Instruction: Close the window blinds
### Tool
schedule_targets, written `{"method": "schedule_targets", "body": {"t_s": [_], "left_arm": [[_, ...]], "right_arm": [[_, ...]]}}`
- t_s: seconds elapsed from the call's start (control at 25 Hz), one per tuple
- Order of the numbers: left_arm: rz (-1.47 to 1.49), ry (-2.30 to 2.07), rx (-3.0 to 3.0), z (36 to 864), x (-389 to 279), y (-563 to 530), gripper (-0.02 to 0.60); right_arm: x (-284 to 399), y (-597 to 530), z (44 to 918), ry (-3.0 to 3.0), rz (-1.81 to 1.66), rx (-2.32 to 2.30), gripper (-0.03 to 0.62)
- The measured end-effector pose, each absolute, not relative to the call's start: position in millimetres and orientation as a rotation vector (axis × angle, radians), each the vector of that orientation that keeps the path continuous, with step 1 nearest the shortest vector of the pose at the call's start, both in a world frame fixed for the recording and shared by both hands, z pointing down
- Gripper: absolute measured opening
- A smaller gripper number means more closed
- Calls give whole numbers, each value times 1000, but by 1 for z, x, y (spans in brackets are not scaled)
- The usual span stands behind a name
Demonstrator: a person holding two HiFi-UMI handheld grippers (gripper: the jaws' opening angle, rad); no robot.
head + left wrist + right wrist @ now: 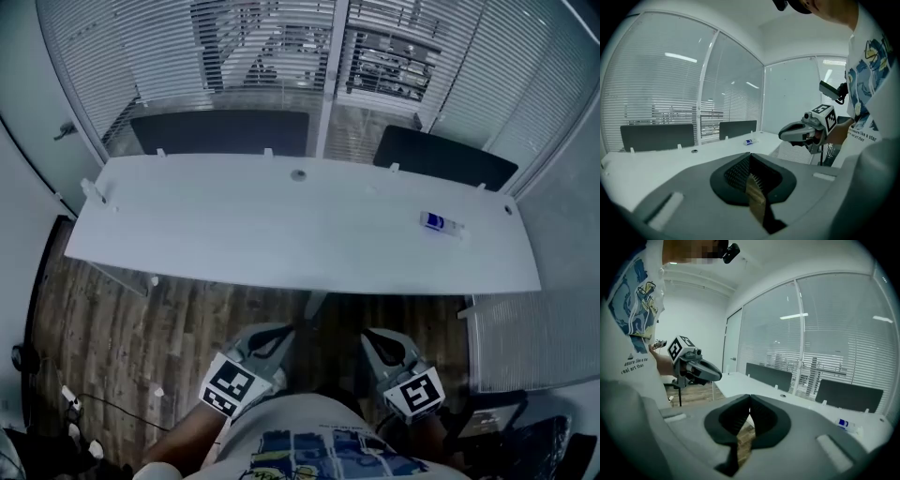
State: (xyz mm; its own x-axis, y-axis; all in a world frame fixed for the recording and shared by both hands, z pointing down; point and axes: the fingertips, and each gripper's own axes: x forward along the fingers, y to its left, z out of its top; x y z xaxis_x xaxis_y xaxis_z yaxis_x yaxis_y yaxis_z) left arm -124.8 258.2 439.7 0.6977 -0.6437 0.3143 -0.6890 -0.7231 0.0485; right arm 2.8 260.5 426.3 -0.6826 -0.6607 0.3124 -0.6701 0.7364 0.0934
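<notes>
Head view: left tool (279,336) and right tool (377,342) low by person's body, each pressed together, pinching nothing. Blinds (262,47) cover window beyond white desk (234,234), well apart from tools.

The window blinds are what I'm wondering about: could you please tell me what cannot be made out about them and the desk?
- Blinds: the head view's upper edge cuts off their top. No cord or wand can be picked out among the slats in any view.
- Lower slats: hidden behind the dark screens in the head view.
- Small blue-and-white thing on the desk: too small to identify in any view.
</notes>
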Motion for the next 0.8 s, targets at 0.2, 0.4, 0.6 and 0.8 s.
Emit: {"method": "schedule_targets", "body": {"t_s": [0.2,0.4,0.6,0.8], "left_arm": [[417,-1089,2723,448,-137,232,5],[421,-1109,2716,446,-124,195,5],[403,-1168,2687,434,-108,157,5],[402,-1235,2671,429,-92,124,5]], "right_arm": [[-4,234,429,-2613,53,1060,3],[8,191,426,-2619,49,1023,3],[21,147,423,-2644,22,953,3],[38,111,420,-2667,1,908,3]]}}
